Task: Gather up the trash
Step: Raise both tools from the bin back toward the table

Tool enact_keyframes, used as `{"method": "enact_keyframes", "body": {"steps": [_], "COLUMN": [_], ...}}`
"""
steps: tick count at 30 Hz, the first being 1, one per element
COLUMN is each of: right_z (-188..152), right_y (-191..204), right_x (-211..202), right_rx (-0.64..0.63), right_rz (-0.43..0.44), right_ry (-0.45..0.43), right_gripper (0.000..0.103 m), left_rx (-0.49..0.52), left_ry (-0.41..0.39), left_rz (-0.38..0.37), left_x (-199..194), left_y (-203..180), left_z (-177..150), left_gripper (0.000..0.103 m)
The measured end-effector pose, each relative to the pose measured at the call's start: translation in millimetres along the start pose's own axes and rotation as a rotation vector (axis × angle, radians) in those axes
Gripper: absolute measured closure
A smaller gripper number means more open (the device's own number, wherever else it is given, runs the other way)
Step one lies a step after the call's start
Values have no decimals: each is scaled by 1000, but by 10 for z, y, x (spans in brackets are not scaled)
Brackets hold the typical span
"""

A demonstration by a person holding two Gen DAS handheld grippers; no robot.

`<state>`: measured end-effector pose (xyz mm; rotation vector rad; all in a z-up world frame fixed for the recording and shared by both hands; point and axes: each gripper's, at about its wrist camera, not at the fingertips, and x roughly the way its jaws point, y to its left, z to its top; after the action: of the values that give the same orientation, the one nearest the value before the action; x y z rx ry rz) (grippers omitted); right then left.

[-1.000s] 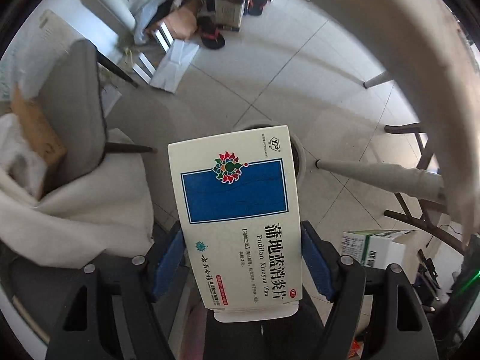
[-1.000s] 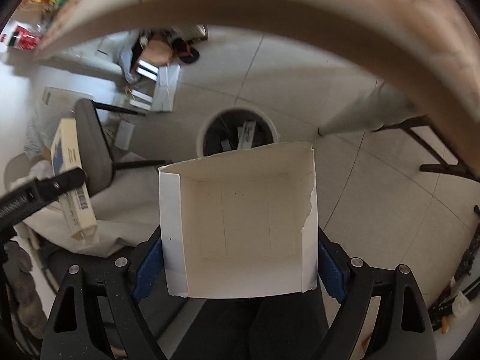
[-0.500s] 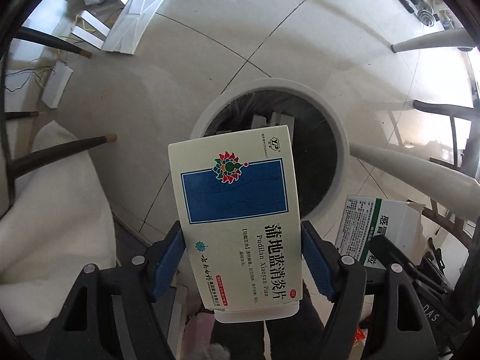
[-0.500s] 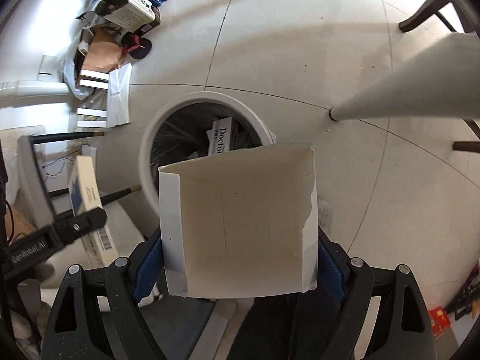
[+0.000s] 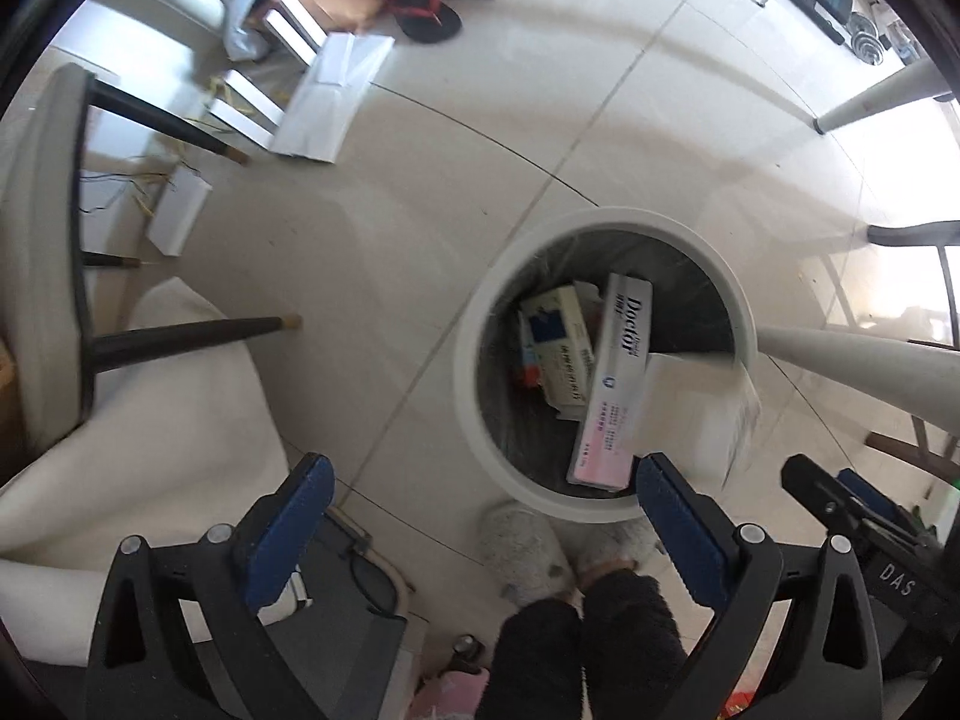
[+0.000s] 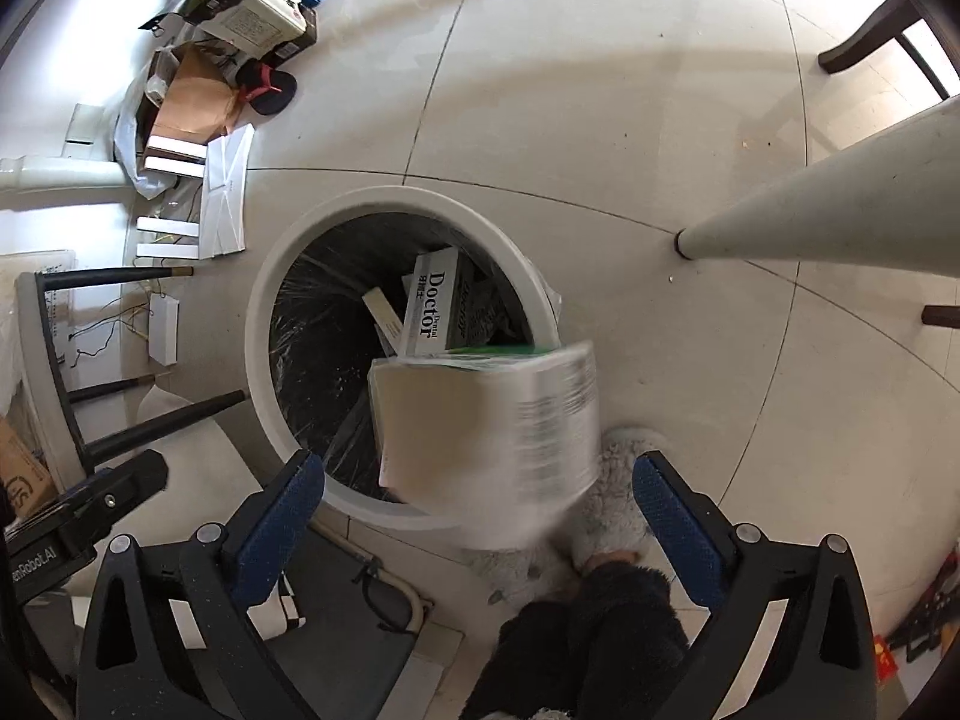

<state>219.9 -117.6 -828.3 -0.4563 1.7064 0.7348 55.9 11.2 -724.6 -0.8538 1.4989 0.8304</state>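
A round white trash bin [image 5: 603,504] with a black liner stands on the tiled floor; it also shows in the right wrist view [image 6: 420,204]. Inside lie a "Doctor" box [image 5: 615,384] and the blue-and-cream medicine box [image 5: 558,348]. My left gripper [image 5: 480,531] is open and empty above the bin's near edge. My right gripper [image 6: 477,519] is open; the white-and-green carton [image 6: 486,432] is blurred in mid-air just beyond its fingers, over the bin's near rim. The carton also shows in the left wrist view [image 5: 690,414].
A white table leg [image 6: 828,198] slants in at the right. A chair with dark legs [image 5: 180,336] and white cloth is at the left. Papers, boxes and slippers [image 5: 420,12] litter the far floor. The person's slippered feet [image 5: 540,552] stand by the bin.
Both grippers opened. The medicine box left my left gripper and now lies in the bin. The carton left my right gripper and is dropping at the bin's rim.
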Motion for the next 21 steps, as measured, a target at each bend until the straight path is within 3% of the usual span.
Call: {"method": "enact_keyframes", "body": {"steps": [3, 9, 15, 21], "right_z": [-13, -116, -313, -581], "right_y": [41, 197, 355, 526], "right_x": [-79, -369, -817, -1565], "right_rx": [-38, -141, -219, -253], "right_rz": [-37, -193, -222, -220], "right_ry": [-10, -43, -73, -130], "right_gripper": [0, 0, 0, 0], "left_rx": [-9, 2, 20, 32], "left_ry": [-11, -25, -42, -69], "left_rz": [22, 58, 56, 47], "left_x": [-84, -332, -760, -1401], "left_y": [29, 18, 23, 33], "left_z": [-73, -253, -504, -760], "left_gripper": [0, 0, 0, 0]}}
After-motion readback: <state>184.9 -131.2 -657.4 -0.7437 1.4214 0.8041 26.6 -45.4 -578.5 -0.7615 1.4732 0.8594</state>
